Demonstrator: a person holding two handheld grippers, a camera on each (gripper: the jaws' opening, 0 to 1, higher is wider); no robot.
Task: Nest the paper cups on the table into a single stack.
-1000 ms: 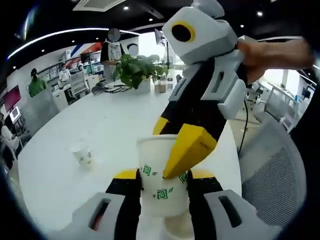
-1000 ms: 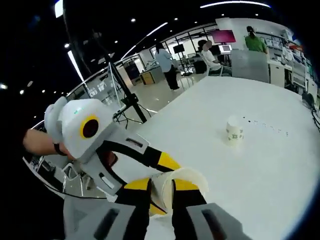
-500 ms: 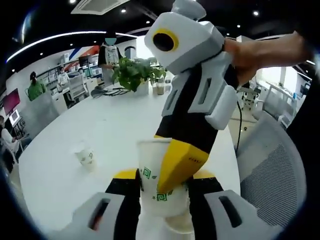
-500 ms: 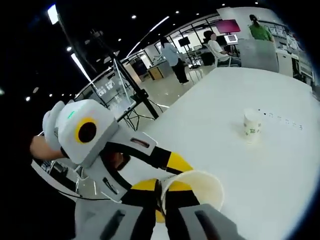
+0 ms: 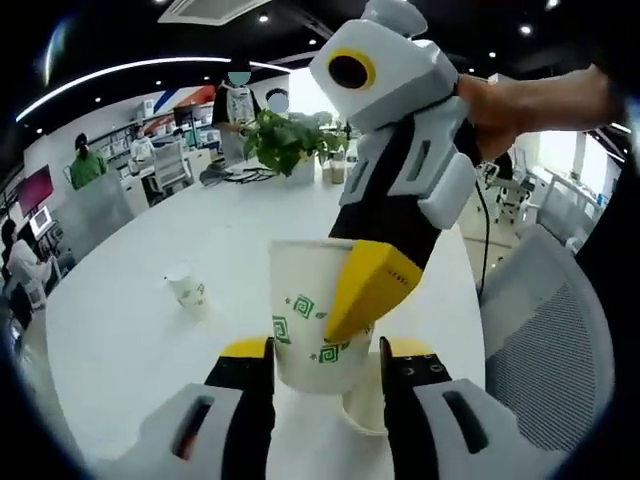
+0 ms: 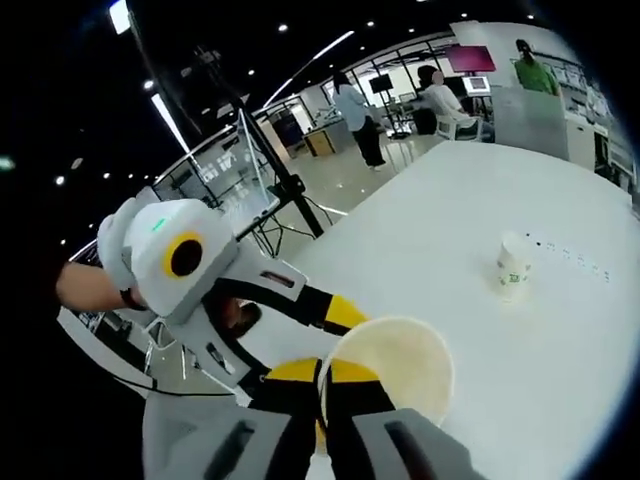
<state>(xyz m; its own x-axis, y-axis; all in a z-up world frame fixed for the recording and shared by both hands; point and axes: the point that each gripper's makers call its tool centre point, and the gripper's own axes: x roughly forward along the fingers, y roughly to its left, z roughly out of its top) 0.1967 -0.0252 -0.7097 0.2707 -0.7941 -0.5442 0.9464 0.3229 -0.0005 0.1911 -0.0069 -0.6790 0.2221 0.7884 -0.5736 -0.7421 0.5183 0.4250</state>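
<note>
A white paper cup with green marks (image 5: 312,320) hangs between the jaws of my left gripper (image 5: 325,352), with narrow gaps on both sides. My right gripper (image 5: 352,305) reaches in from the upper right and is shut on that cup's rim, one yellow jaw outside the wall. In the right gripper view my right gripper (image 6: 322,388) pinches the rim of the cup (image 6: 392,372), whose mouth faces me, with my left gripper (image 6: 330,325) behind it. A second cup's rim (image 5: 362,412) shows just below. A lone cup (image 5: 190,292) (image 6: 513,268) stands apart on the white table (image 5: 120,340).
A potted plant (image 5: 290,140) stands at the table's far end. A grey mesh chair (image 5: 545,340) sits beside the table's right edge. People stand by desks in the background. A tripod (image 6: 255,190) stands beyond the table.
The held cup has risen between the left jaws, and more of the lower cup's rim shows. The left jaws stand slightly wider apart. Both views have shifted a little.
</note>
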